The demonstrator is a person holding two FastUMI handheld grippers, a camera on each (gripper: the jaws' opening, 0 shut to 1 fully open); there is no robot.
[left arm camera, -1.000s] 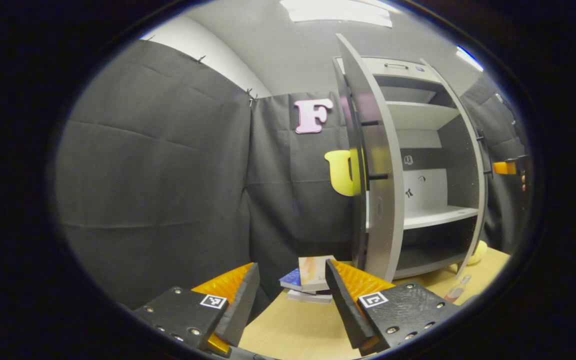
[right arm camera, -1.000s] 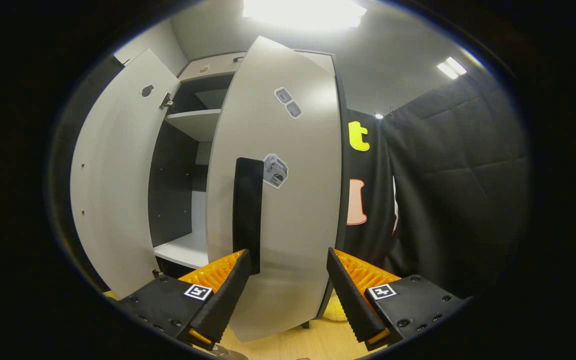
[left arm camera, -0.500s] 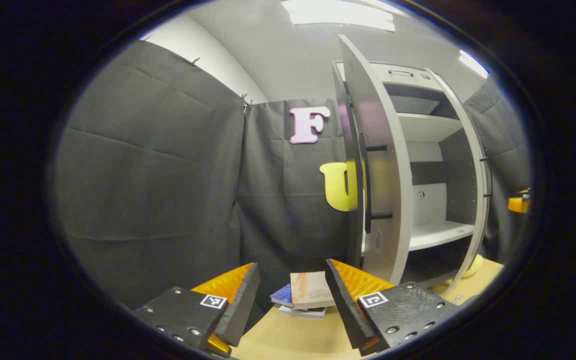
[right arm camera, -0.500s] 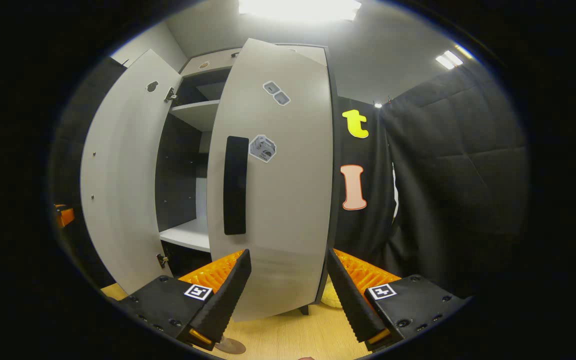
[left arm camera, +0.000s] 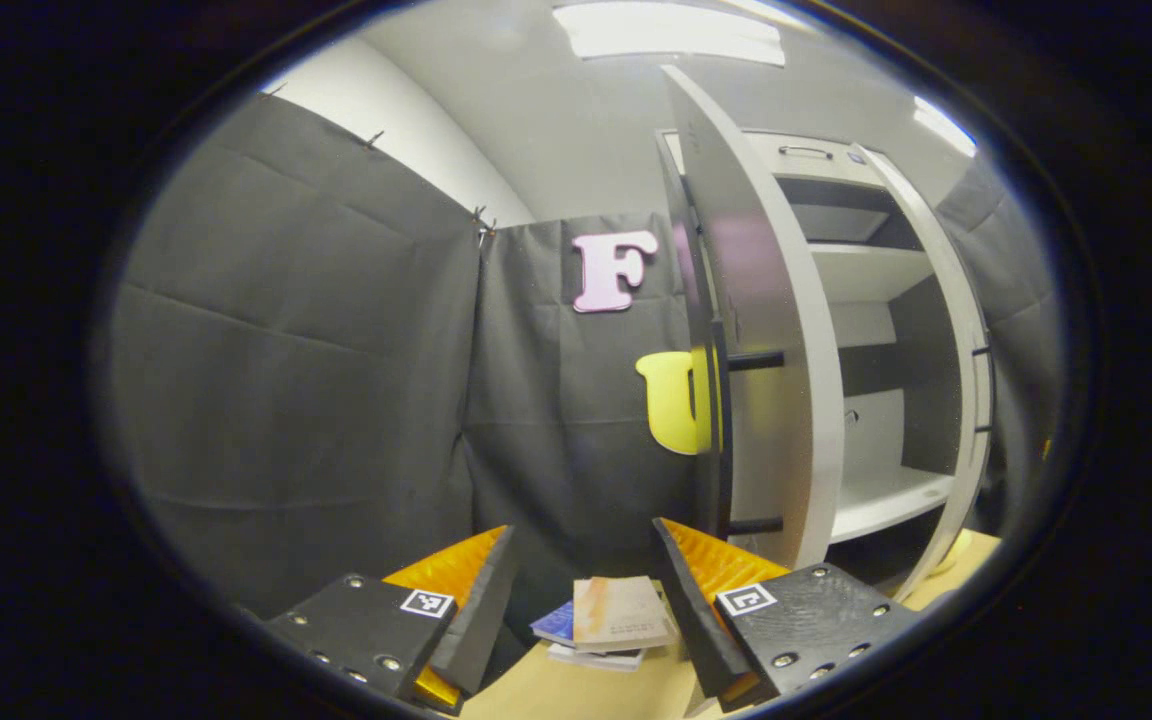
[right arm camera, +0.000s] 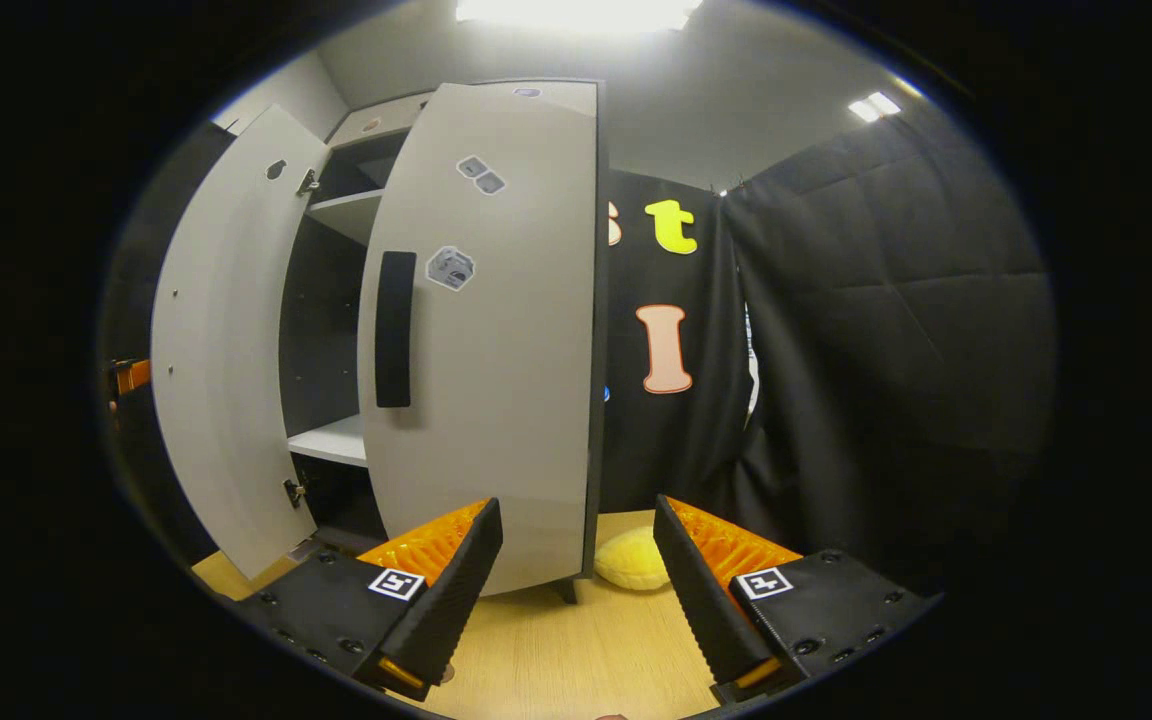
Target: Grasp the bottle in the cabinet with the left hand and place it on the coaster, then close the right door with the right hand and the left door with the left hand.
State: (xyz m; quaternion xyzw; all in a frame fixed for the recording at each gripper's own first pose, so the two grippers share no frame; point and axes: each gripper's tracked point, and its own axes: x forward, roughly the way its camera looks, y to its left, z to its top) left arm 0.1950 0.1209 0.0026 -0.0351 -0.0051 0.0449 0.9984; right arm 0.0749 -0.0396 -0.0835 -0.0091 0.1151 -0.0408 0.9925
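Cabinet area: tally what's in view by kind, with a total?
Cabinet doors: 2, left door and right door, both ajar
Door handles: 2, and
Stack of books: 1
Yellow soft thing: 1
Grippers: 2, left gripper and right gripper, both open
Total: 8

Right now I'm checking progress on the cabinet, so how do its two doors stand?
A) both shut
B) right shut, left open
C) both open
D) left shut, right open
C: in the right gripper view the right door and the left door both swing out, with a shelf showing between them.
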